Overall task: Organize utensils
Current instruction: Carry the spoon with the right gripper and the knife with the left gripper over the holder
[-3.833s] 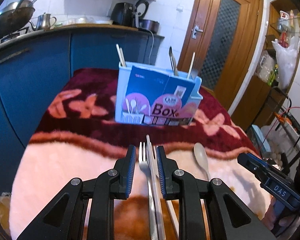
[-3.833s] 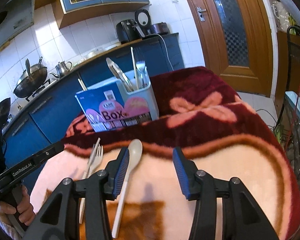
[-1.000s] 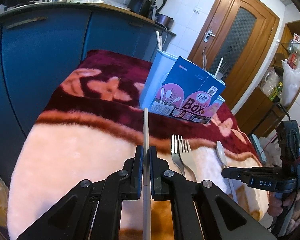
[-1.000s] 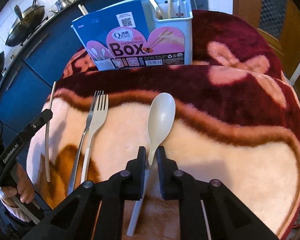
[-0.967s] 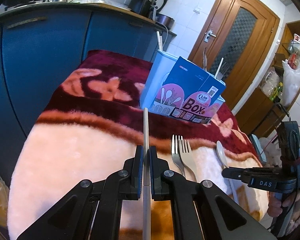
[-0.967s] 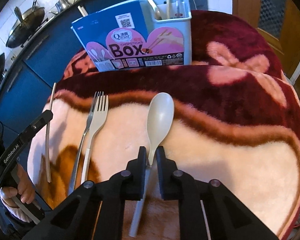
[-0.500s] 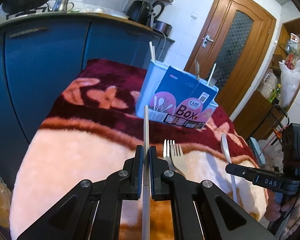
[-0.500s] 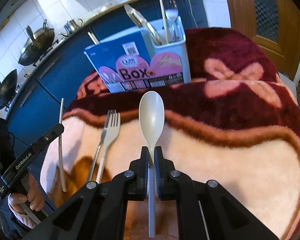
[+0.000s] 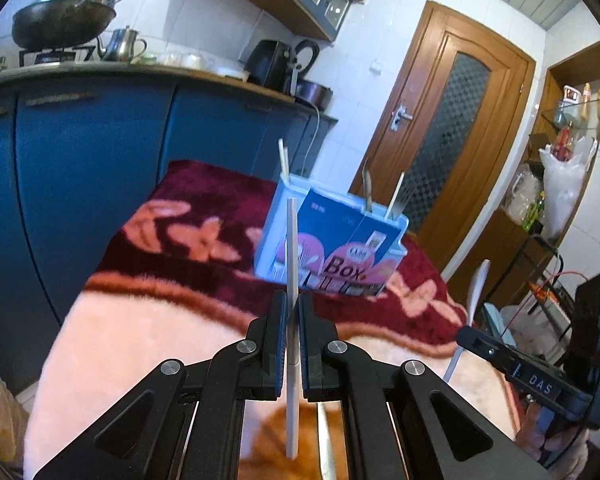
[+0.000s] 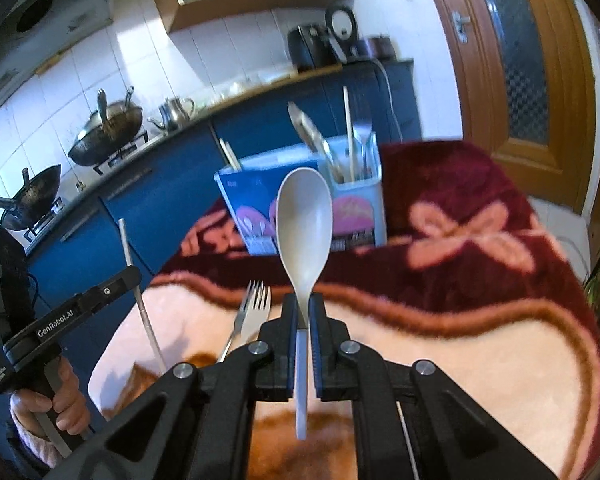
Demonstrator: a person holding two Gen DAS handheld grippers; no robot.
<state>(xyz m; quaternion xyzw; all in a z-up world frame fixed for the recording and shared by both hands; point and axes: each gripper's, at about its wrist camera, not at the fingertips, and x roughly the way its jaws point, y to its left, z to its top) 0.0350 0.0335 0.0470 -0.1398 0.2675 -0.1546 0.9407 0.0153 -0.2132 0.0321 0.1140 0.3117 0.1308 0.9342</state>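
On the blanket [image 10: 480, 360] the utensil box [image 10: 300, 204] stands far from me; two forks [image 10: 252, 312] lie nearer, left of my spoon [image 10: 304, 220]; the counter [image 10: 260, 84] runs behind.

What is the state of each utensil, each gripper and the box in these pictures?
left gripper: shut on the chopstick.
chopstick: held, lifted off the blanket.
right gripper: shut on the spoon's handle.
spoon: held, raised, bowl pointing up.
forks: two, lying together on the blanket, not held.
utensil box: upright on the blanket, several utensils already standing in it.
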